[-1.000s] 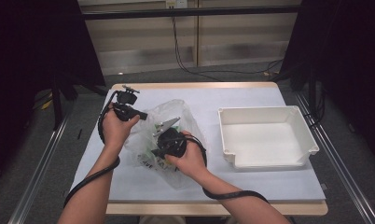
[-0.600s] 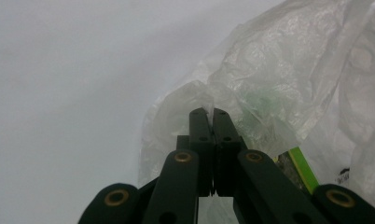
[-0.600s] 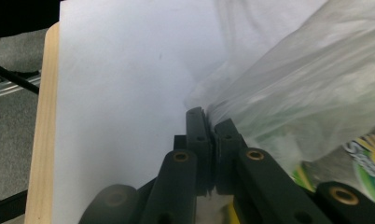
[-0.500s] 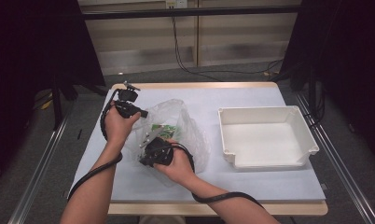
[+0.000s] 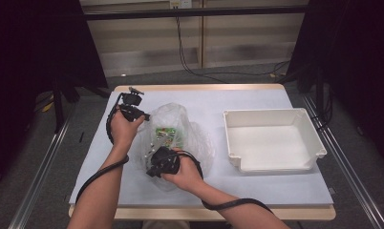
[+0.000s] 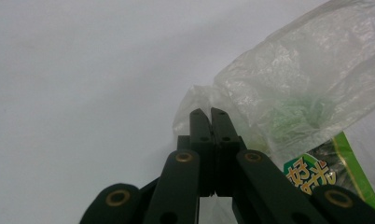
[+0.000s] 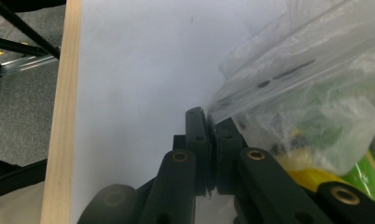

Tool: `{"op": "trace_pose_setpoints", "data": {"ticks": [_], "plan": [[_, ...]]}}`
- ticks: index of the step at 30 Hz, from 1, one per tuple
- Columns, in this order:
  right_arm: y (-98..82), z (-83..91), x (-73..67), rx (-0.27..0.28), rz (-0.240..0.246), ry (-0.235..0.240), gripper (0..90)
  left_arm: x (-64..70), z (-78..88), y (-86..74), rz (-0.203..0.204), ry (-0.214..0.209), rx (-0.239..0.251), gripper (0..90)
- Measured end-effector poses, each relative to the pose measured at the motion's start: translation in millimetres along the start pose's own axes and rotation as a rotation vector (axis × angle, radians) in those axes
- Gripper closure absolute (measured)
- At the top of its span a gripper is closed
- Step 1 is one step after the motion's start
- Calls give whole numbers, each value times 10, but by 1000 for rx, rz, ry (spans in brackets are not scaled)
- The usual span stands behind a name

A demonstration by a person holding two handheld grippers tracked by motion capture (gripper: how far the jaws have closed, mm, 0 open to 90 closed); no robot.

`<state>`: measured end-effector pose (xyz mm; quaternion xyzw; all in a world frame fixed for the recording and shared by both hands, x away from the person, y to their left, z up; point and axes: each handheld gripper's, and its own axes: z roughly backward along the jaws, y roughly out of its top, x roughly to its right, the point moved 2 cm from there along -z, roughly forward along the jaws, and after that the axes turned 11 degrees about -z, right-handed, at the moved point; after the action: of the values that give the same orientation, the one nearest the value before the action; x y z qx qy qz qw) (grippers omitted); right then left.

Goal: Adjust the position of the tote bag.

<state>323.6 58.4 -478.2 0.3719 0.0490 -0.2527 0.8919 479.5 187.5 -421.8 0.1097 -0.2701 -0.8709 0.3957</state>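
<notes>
Right gripper view shows the right gripper point(image 7: 207, 117) with its jaws just squeezed together on the edge of the clear plastic bag point(image 7: 311, 93). Left gripper point(image 6: 210, 116) pinches another bit of that bag's edge, jaws pressed tight. From the high view, the bag lies left of the middle of the pale table point(image 5: 257, 102), with green snack packets point(image 5: 166, 133) inside. A white tray point(image 5: 275, 139) sits to the right. Dark curtains hang behind.

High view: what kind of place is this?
Likely a lab data-collection station, not a home: a lone table with a pale cover, metal floor rails on both sides, dark curtains around it, and a cabled wall outlet.
</notes>
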Motion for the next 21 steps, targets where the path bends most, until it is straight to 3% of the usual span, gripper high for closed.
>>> {"op": "trace_pose_setpoints", "data": {"ticks": [4,7,11,13,16,17,20,21], "plan": [[-45,68,39,-1,-11,-6,868,-32,-33,-12,0,-8,-4,898],[-54,140,51,13,-47,3,781,-9,-1,-15,2,-20,10,877],[-50,255,78,17,-49,-24,684,6,94,-23,17,-33,6,642],[-57,306,105,14,-51,-40,684,21,170,-19,12,-16,21,565],[-78,369,146,22,-67,-45,675,39,261,-21,22,-31,30,458],[-84,381,153,19,-69,-50,670,43,294,-25,35,-55,32,421],[-98,414,172,22,-71,-66,642,53,365,-42,12,-35,48,322],[-104,425,177,20,-73,-73,630,60,381,-48,12,-46,52,280]]}}
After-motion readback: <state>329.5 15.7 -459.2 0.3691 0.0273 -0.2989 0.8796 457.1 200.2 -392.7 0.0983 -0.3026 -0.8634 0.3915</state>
